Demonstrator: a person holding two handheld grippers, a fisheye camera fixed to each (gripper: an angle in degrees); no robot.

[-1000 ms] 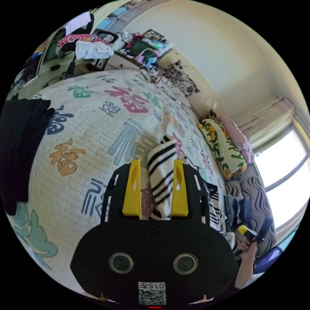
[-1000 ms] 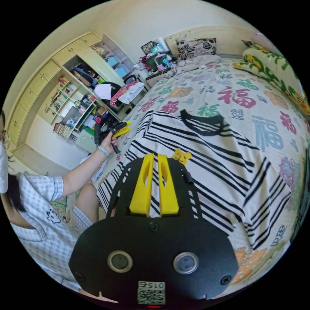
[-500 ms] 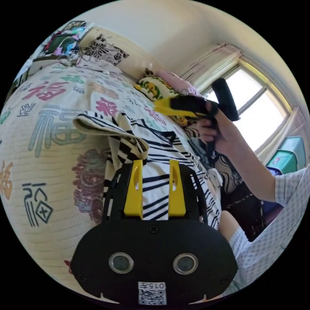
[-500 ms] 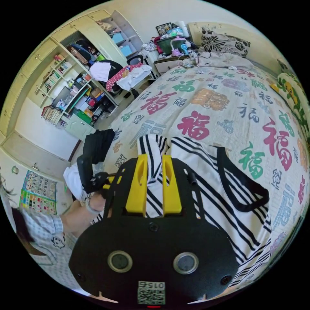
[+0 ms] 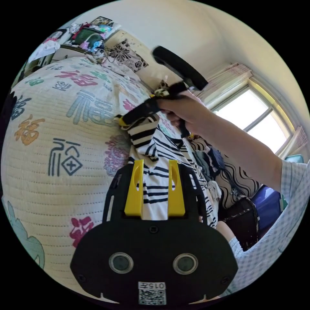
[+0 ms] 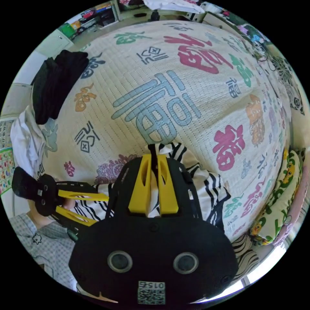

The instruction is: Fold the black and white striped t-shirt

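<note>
Right tongs (image 6: 154, 161) clenched on a bunched edge of the striped t-shirt (image 5: 161, 180), lifted above the bed (image 6: 180, 97). Left tongs (image 5: 155, 168) released, jaws parted over shirt cloth lying beneath and between them.

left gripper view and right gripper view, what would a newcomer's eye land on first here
The black and white striped t-shirt, part gathered up, lies on a cream bedspread printed with big coloured characters. The right gripper has its yellow jaws closed on a bunched part of it, while the left gripper stands open over the shirt. A dark garment lies at the bed's edge.
</note>
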